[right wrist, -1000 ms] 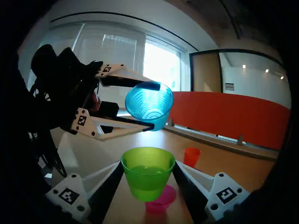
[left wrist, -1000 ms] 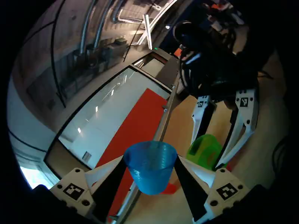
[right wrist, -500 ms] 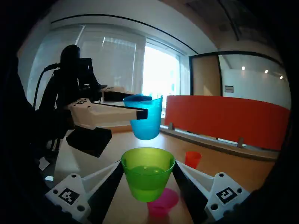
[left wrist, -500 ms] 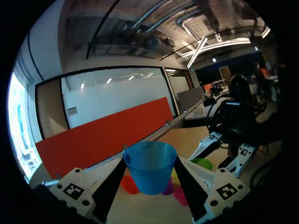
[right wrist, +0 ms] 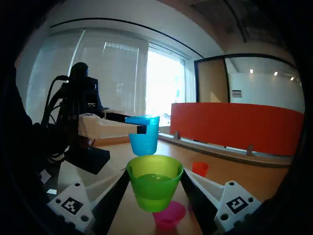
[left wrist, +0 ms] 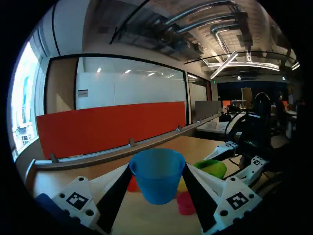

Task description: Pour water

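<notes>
My left gripper (left wrist: 157,169) is shut on a blue plastic cup (left wrist: 157,178), held upright above the wooden table (left wrist: 148,219). In the right gripper view the same blue cup (right wrist: 144,137) stands level, just behind and above the green cup. My right gripper (right wrist: 155,174) is shut on that green cup (right wrist: 155,184), which holds water to about mid-height. From the left gripper view, the green cup (left wrist: 213,167) sits to the right between the right gripper's white fingers (left wrist: 250,168).
Small cups stand on the table: a red one (right wrist: 200,168), a pink one (right wrist: 168,217), and a yellow one (left wrist: 181,185) behind the blue cup. An orange partition (right wrist: 242,125) runs along the table's far edge. A person's dark-sleeved arm (right wrist: 58,129) holds the left gripper.
The blue cup has swung from tilted, mouth towards the green cup, back to upright and dropped lower. The green cup has stayed in place.
</notes>
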The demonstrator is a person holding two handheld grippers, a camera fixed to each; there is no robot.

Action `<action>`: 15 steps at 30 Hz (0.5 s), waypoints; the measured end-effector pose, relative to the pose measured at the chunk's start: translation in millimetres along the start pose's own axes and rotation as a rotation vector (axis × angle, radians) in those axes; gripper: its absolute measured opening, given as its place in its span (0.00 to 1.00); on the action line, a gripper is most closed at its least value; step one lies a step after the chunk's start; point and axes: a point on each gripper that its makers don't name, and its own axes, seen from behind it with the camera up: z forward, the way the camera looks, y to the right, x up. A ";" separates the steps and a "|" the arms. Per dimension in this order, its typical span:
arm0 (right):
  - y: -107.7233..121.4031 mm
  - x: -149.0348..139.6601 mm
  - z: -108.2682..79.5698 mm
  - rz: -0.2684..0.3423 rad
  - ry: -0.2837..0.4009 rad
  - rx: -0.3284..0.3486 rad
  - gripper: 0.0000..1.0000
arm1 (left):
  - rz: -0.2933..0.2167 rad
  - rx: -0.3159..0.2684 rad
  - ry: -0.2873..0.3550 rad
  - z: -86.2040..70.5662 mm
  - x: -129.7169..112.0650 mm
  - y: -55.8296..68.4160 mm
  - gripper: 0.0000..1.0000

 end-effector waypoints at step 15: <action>7.4 -5.2 -21.7 -0.009 -0.062 -0.026 0.91 | -0.035 0.005 -0.156 2.0 -68.7 -15.4 0.87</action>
